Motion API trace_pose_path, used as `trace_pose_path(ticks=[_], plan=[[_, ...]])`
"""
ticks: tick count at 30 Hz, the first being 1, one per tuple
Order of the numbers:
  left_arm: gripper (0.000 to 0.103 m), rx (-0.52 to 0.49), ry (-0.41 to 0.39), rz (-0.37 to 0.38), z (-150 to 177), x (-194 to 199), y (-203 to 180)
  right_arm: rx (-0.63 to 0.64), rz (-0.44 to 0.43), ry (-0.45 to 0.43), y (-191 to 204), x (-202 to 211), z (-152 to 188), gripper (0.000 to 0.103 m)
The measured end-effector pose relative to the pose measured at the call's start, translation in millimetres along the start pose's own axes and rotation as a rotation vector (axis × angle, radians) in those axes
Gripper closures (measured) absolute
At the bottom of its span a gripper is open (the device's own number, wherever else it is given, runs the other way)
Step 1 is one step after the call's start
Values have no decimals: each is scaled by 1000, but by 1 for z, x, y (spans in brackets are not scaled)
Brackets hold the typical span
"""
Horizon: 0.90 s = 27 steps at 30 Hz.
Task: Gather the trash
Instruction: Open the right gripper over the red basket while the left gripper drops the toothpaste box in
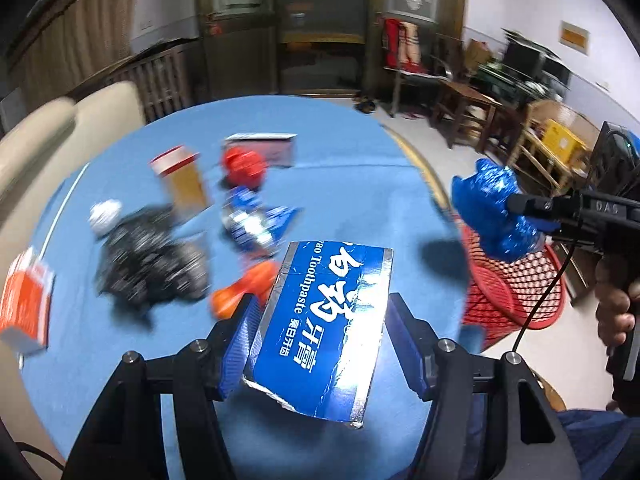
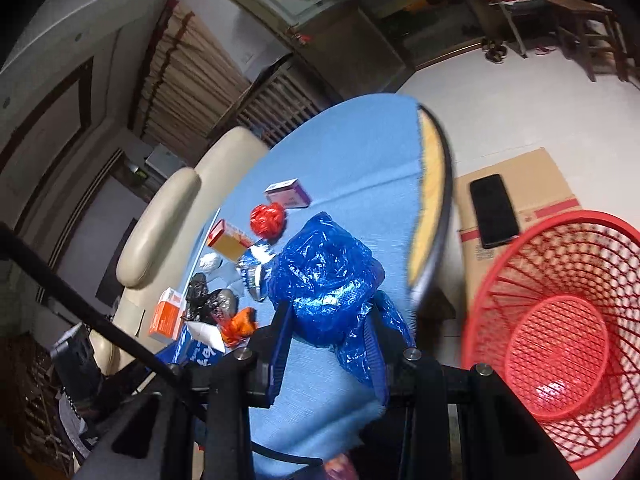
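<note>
Blue-clothed table [image 1: 360, 184], litter at its far edge. Left claw [image 1: 320, 340] grips the stiff, light toothpaste box [image 1: 320, 320] across its sides. Right claw [image 2: 332, 328] pinches a soft blue bag [image 2: 324, 280] near the basket [image 2: 560, 340].

dim indoor light, motion-blurred fisheye

Likely home living room — beige sofa [image 1: 60, 128], wooden chairs [image 1: 464, 108], glass-door cabinet [image 1: 240, 20].

The red basket [image 2: 560, 340] stands open-topped and empty beside the table [image 2: 360, 168] — only the table edge stands near it.
</note>
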<state>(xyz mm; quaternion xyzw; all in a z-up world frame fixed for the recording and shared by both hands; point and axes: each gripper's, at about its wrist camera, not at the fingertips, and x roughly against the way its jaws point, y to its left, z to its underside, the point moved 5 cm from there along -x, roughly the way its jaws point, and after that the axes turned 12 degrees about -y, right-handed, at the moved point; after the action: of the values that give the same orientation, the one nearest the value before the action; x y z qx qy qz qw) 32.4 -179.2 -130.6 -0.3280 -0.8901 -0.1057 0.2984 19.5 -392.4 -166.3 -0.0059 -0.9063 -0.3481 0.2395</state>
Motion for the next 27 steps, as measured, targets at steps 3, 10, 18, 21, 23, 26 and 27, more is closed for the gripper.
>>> trace_pose_path(ticks=[3, 10, 18, 21, 23, 26, 27], plan=[[37, -45, 5, 54, -14, -13, -32, -23, 32, -20, -22, 17, -3, 66], [37, -134, 27, 179, -40, -50, -113, -119, 135, -70, -91, 63, -12, 66], [35, -176, 115, 308, -49, -98, -189, -304, 200, -63, -159, 93, -8, 43], [35, -203, 135, 323, -49, -107, -211, -340, 193, -83, -169, 100, -8, 41], [34, -219, 146, 329, -48, -110, -218, -338, 210, -98, -172, 105, -9, 41], [34, -216, 144, 324, -42, -107, -211, -350, 236, -148, -183, 116, -15, 41], [34, -203, 147, 325, -42, -108, -208, -353, 256, -175, -189, 122, -18, 41]])
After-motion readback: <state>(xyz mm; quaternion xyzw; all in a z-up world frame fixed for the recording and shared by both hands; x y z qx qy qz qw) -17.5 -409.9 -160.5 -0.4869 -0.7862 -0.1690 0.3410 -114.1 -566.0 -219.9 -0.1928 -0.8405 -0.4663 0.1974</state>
